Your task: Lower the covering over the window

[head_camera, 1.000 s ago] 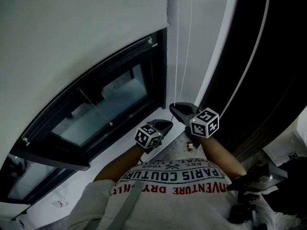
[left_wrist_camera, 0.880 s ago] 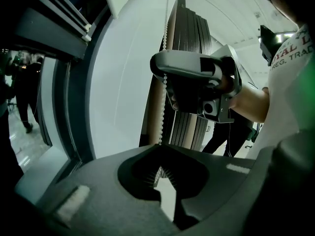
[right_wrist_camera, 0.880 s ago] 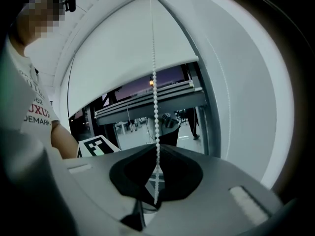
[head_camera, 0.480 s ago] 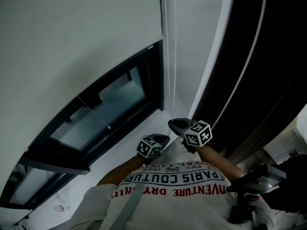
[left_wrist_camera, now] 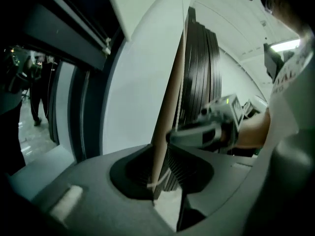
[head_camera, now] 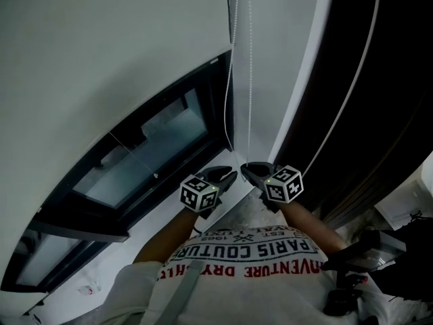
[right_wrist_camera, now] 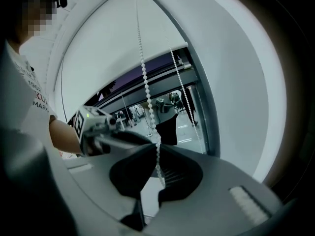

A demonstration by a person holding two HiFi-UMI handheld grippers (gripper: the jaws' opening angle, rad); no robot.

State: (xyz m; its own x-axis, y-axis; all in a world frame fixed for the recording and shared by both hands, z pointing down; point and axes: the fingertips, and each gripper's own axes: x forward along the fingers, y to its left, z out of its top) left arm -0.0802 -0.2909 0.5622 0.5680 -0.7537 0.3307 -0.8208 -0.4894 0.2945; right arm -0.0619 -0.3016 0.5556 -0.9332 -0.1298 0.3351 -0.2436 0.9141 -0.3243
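The right tool [right_wrist_camera: 157,167] is pinching the white beaded chain [right_wrist_camera: 146,90]. The left tool [left_wrist_camera: 165,181] has just been opening, with the other strand lying loose between its jaws. With one grip only, beads slipping is risking the pale roller blind [head_camera: 101,46] stalling.

Head cam steep down; gripper cams close-up, level, window [head_camera: 149,151] shared.

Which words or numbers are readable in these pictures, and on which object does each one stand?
"PARIS COUTUR", upside down, ending not visible: on the person's white printed T-shirt, head view.
"VENTURE DRY", upside down, both ends unclear: same T-shirt.
"EST. 1962", small and uncertain: same T-shirt.
Shirt print in both gripper views: too cut off and blurred to read.
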